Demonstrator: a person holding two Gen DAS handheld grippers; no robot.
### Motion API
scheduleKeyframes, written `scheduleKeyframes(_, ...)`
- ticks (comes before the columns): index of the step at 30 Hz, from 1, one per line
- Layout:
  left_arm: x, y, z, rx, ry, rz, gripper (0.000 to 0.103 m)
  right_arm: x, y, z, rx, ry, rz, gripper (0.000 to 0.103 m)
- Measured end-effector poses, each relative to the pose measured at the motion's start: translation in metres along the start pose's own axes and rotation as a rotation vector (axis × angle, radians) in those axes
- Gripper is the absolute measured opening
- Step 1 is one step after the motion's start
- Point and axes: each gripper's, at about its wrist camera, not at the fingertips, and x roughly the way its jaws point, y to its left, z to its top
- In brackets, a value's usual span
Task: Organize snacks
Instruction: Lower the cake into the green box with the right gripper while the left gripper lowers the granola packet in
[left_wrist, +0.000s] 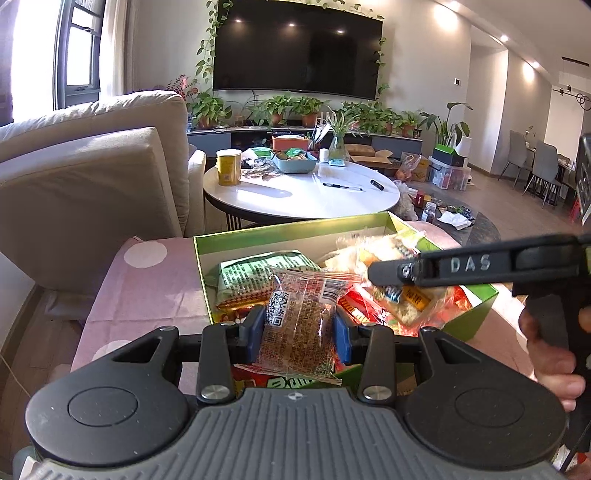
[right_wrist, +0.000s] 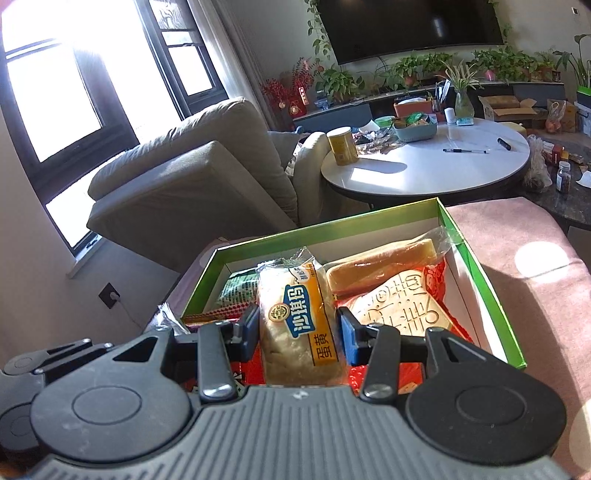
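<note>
A green box (left_wrist: 480, 295) with a white inside sits on a pink dotted cloth and holds several snack packs. My left gripper (left_wrist: 299, 328) is shut on a clear-wrapped brown snack bar (left_wrist: 299, 325), held upright over the box's near edge. My right gripper (right_wrist: 298, 332) is shut on a pale cake in an orange-banded wrapper (right_wrist: 295, 325) above the green box (right_wrist: 495, 295). In the left wrist view the right gripper (left_wrist: 384, 273) reaches in from the right with that cake (left_wrist: 402, 299); a hand (left_wrist: 554, 354) grips its handle. A green-printed pack (left_wrist: 258, 273) lies at the box's left.
A beige sofa (left_wrist: 92, 177) stands to the left. Beyond the box is a round white table (left_wrist: 303, 195) with a yellow can (left_wrist: 228, 167), a blue basket, pens and clutter. A red printed pack (right_wrist: 406, 310) and a long wrapped cake (right_wrist: 384, 262) lie in the box's right half.
</note>
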Motion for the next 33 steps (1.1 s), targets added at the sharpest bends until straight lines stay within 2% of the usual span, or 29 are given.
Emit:
scheduleKeyframes(5, 0.001, 0.002, 0.002, -0.006, -0.002, 0.012, 0.036, 0.008, 0.000, 0.000, 0.005, 0.007, -0.011, 0.085)
scheduleKeyframes(13, 0.012, -0.001, 0.012, -0.006, -0.006, -0.005, 0.036, -0.004, -0.011, 0.003, 0.051, -0.039, -0.030, 0.085)
scheduleKeyframes(24, 0.055, -0.004, 0.038, 0.016, 0.016, 0.019, 0.036, -0.006, -0.016, 0.005, 0.062, -0.062, -0.060, 0.085)
scheduleKeyframes(28, 0.069, -0.005, 0.036, 0.021, 0.042, 0.017, 0.037, -0.006, -0.019, 0.006, 0.075, -0.073, -0.080, 0.085)
scheduleKeyframes(29, 0.071, -0.004, 0.034, 0.014, 0.045, 0.014, 0.038, -0.006, -0.021, 0.006, 0.077, -0.075, -0.087, 0.085)
scheduleKeyframes(32, 0.071, -0.003, 0.028, -0.005, 0.042, 0.010, 0.053, -0.006, -0.024, 0.006, 0.092, -0.078, -0.105, 0.085)
scheduleKeyframes(33, 0.070, -0.002, 0.028, -0.007, 0.038, 0.010, 0.054, -0.005, -0.025, 0.006, 0.096, -0.079, -0.104, 0.085)
